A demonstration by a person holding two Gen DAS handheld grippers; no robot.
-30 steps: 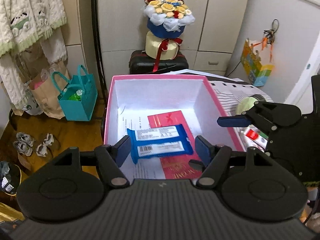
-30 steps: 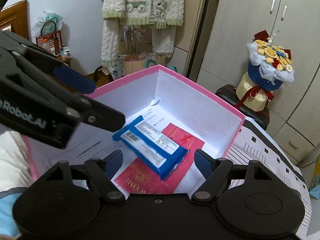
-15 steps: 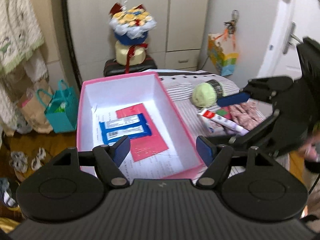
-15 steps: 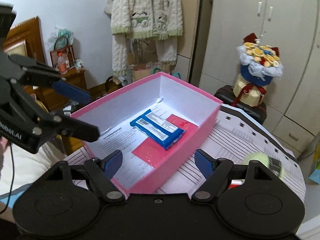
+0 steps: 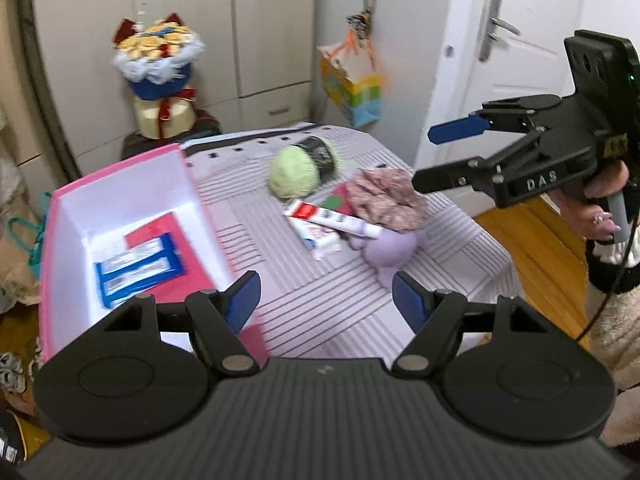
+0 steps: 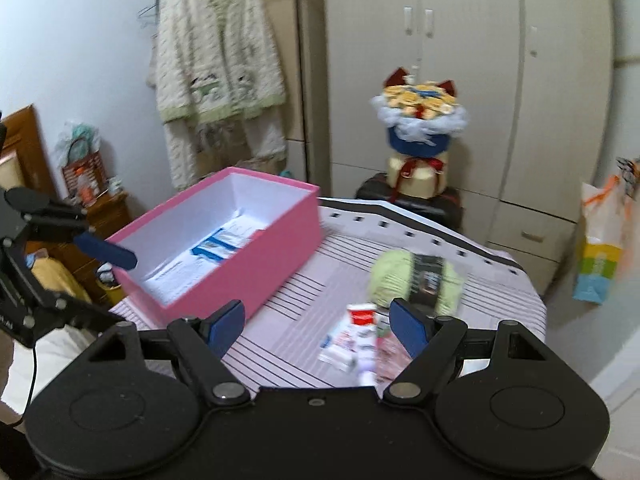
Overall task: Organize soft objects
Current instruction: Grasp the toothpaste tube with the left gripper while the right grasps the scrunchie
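Note:
A pink box (image 5: 120, 168) (image 6: 256, 264) stands on the striped table, holding a blue packet (image 5: 138, 270) (image 6: 212, 248) on red paper. Right of it lie a green yarn ball (image 5: 296, 170) (image 6: 394, 280), a white tube (image 5: 332, 218) (image 6: 366, 344), a pinkish crumpled cloth (image 5: 386, 198) and a lilac soft thing (image 5: 390, 250). My left gripper (image 5: 326, 306) is open and empty above the table, near the box's front corner. My right gripper (image 6: 318, 326) is open and empty above the tube; it also shows in the left wrist view (image 5: 444, 156).
A flower bouquet (image 5: 158, 76) (image 6: 418, 136) stands on a dark case behind the table. A colourful bag (image 5: 352, 84) hangs by a white door. A knitted cardigan (image 6: 218, 64) hangs at the wardrobe. The table's right edge drops to a wooden floor (image 5: 536, 248).
Both grippers have drawn back from the box and swung right, toward the loose items on the table. The blue packet stays in the box. Both stay open.

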